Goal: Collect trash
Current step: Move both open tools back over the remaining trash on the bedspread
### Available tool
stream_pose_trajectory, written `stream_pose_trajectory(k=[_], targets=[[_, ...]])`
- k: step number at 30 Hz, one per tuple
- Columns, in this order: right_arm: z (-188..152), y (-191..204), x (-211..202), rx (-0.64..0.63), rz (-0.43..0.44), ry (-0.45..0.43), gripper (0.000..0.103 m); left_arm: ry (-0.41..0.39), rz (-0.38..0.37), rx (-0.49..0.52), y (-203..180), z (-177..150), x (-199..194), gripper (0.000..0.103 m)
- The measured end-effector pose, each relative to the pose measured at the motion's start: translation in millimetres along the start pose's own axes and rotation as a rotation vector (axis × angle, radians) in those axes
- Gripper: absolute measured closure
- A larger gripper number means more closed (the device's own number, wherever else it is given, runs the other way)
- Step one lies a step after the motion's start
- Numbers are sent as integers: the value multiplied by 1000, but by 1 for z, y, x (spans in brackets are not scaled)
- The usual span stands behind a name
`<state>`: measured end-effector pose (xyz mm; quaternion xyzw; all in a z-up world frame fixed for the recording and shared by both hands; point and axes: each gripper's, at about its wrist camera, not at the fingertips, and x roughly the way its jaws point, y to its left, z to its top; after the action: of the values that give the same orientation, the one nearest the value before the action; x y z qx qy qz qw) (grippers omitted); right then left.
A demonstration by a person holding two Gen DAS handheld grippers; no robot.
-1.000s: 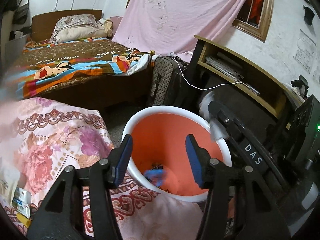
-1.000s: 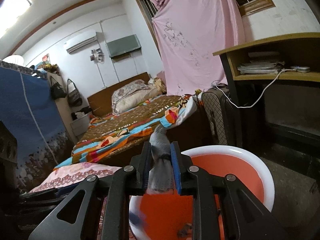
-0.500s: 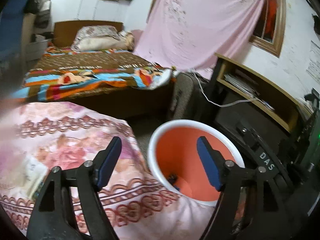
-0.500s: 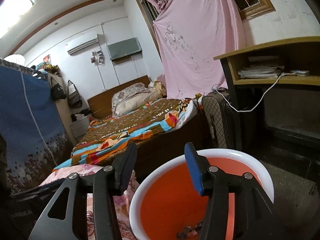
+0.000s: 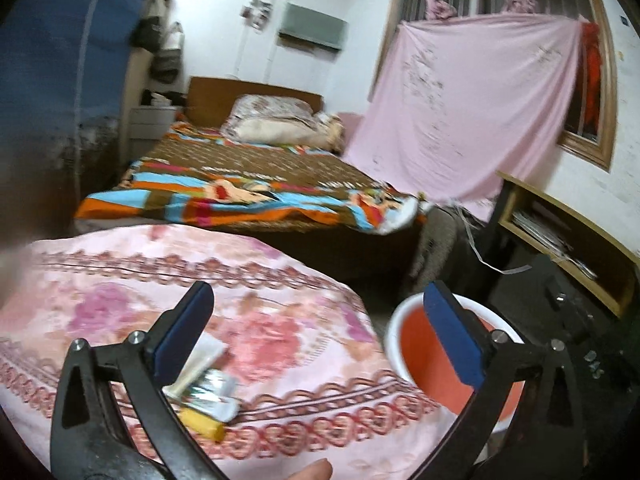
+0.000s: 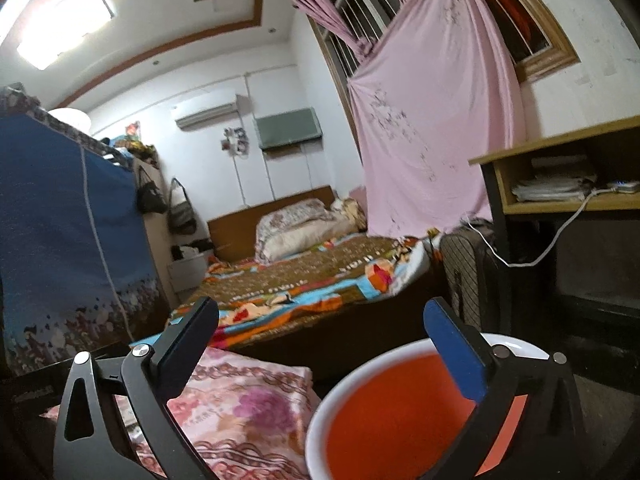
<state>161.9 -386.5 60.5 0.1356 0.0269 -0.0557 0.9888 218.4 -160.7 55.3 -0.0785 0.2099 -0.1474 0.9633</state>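
Left wrist view: the left gripper point(image 5: 316, 316) is up over a pink floral cloth point(image 5: 280, 320), jaws opening wide with nothing between them. Down by the left finger there's a little pile of trash point(image 5: 204, 384) lying on the cloth: a whitish tube, something crinkly and silver, and a yellow bit at the near edge. Can't tell exactly what those are, it's all a bit blurry. The bin point(image 5: 424, 360), white rim and orange inside, sits just off the cloth's right edge, partly behind the right finger. A fingertip point(image 5: 312, 472) pokes in at the bottom. Right wrist view: the right gripper point(image 6: 320, 328) points pretty much level across the room toward the bed point(image 6: 312, 280), jaws also opening and empty. The bin point(image 6: 384, 412) is right below it at the lower right, with the floral cloth point(image 6: 240, 408) beside it on the left. The bottom of the bin is out of frame here.
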Motion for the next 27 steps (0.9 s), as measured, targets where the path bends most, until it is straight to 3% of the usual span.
stream_pose_trajectory(k=[9, 15, 27], targets=[[-3, 31, -6, -44, 93, -45, 0, -71, 84, -16, 31, 1, -25, 12], [-8, 57, -15, -62, 166, -72, 0, -154, 184, -22, 59, -6, -56, 12], [-21, 110, -27, -186, 366, -43, 0, -209, 311, -3, 107, -24, -105, 12]])
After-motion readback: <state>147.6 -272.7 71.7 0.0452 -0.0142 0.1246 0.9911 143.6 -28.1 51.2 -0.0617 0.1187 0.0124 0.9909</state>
